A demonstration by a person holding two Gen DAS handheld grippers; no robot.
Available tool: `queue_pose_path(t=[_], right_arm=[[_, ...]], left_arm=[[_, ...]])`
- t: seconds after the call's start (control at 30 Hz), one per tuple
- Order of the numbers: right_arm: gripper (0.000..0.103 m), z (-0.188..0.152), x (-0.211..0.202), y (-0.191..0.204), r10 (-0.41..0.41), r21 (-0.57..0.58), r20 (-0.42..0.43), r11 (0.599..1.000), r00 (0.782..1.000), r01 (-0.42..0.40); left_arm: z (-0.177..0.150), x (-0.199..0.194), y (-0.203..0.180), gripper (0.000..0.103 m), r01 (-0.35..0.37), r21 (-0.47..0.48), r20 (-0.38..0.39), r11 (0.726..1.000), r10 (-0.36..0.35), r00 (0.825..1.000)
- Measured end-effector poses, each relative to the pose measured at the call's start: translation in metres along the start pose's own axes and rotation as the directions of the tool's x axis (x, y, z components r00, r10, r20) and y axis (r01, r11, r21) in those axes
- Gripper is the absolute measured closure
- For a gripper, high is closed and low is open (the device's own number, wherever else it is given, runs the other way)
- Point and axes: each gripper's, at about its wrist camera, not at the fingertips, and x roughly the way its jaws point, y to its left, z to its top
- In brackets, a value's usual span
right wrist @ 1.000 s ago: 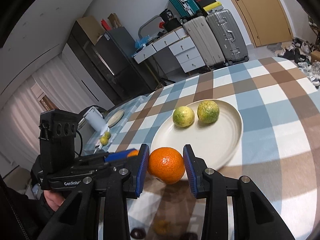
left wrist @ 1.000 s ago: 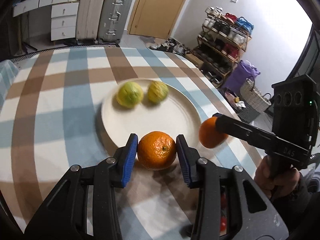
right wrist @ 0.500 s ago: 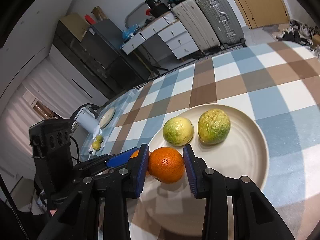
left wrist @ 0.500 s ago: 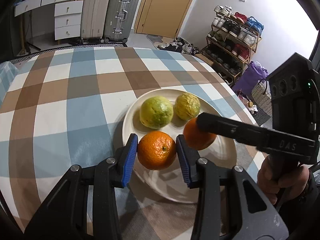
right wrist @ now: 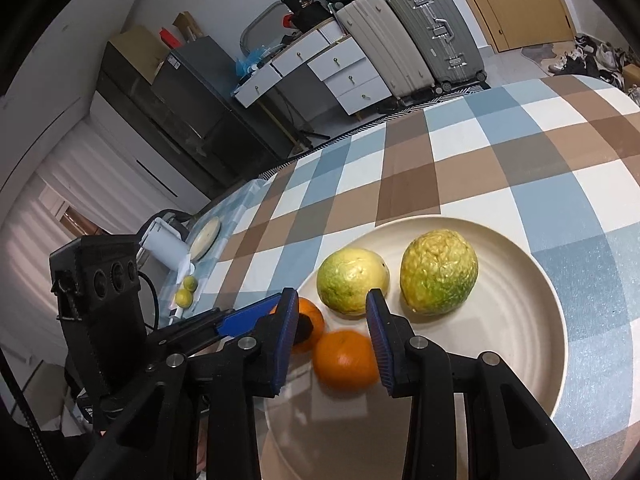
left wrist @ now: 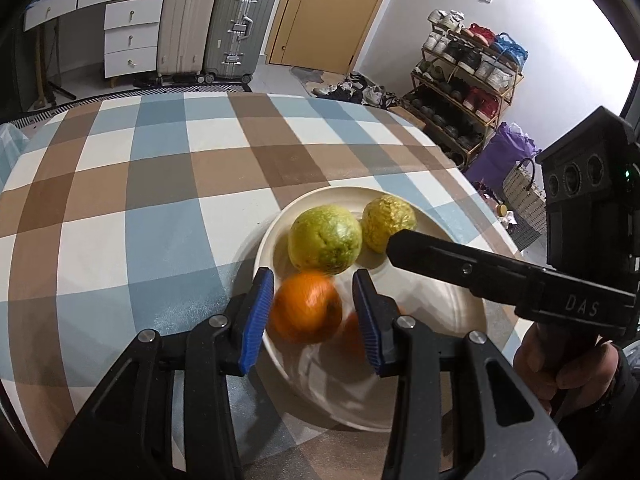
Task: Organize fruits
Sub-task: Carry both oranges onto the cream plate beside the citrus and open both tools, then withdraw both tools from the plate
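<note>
Left wrist view: left gripper over plate on checked table. Its jaws have just been opening and stand apart; blurred orange sits between them on the plate, not clamped. Green fruit and bumpy fruit lie just beyond, touching. Right wrist view: right gripper jaws apart, second orange low between them on the plate, against the right pad, gap at the left pad.
</note>
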Motion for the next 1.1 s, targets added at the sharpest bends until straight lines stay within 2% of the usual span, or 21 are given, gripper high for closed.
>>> queue_pose_path(t=[0.07, 0.13, 0.23, 0.33, 0.4, 0.5, 0.77, 0.87, 0.97, 1.1], right_arm=[[0.065, -0.001, -0.005, 0.000, 0.001, 0.001, 0.015, 1.000, 1.000, -0.001], [0.056, -0.001, -0.014, -0.001, 0.001, 0.006, 0.035, 1.000, 0.999, -0.001], [0.054, -0.004, -0.030, 0.002, -0.009, 0.006, 0.059, 1.000, 0.998, 0.009], [0.043, -0.008, -0.049, 0.006, -0.022, 0.003, 0.089, 1.000, 0.996, 0.022], [0.026, -0.012, -0.062, 0.009, -0.020, 0.000, 0.107, 1.000, 0.994, 0.020], [0.012, -0.021, -0.084, 0.016, -0.034, -0.010, 0.145, 0.999, 0.989, 0.035], [0.001, -0.047, -0.133, 0.038, -0.038, -0.048, 0.219, 0.998, 0.975, 0.049], [0.000, -0.058, -0.149, 0.047, -0.043, -0.067, 0.236, 0.996, 0.971, 0.060], [0.000, -0.069, -0.162, 0.055, -0.048, -0.086, 0.245, 0.994, 0.968, 0.071], [0.000, -0.085, -0.180, 0.069, -0.069, -0.138, 0.268, 0.984, 0.961, 0.109]], left_arm=[[0.000, -0.004, -0.002, 0.040, -0.007, 0.000, 0.007, 1.000, 0.007, 1.000], [0.000, -0.013, -0.004, 0.039, -0.008, -0.009, 0.034, 1.000, 0.009, 0.999], [0.000, -0.028, -0.010, 0.037, -0.023, -0.016, 0.047, 1.000, 0.023, 0.999], [-0.004, -0.047, -0.022, 0.035, -0.031, -0.005, 0.071, 1.000, 0.032, 0.997], [-0.007, -0.060, -0.030, 0.027, -0.049, 0.004, 0.088, 0.999, 0.048, 0.995], [-0.016, -0.081, -0.040, 0.023, -0.046, -0.001, 0.111, 0.999, 0.046, 0.993], [-0.041, -0.130, -0.068, 0.018, -0.073, 0.009, 0.146, 0.997, 0.071, 0.987], [-0.050, -0.145, -0.081, 0.013, -0.086, 0.020, 0.162, 0.996, 0.081, 0.983], [-0.059, -0.160, -0.091, 0.003, -0.091, 0.021, 0.183, 0.996, 0.086, 0.979], [-0.072, -0.181, -0.105, 0.001, -0.101, 0.030, 0.215, 0.994, 0.092, 0.972]])
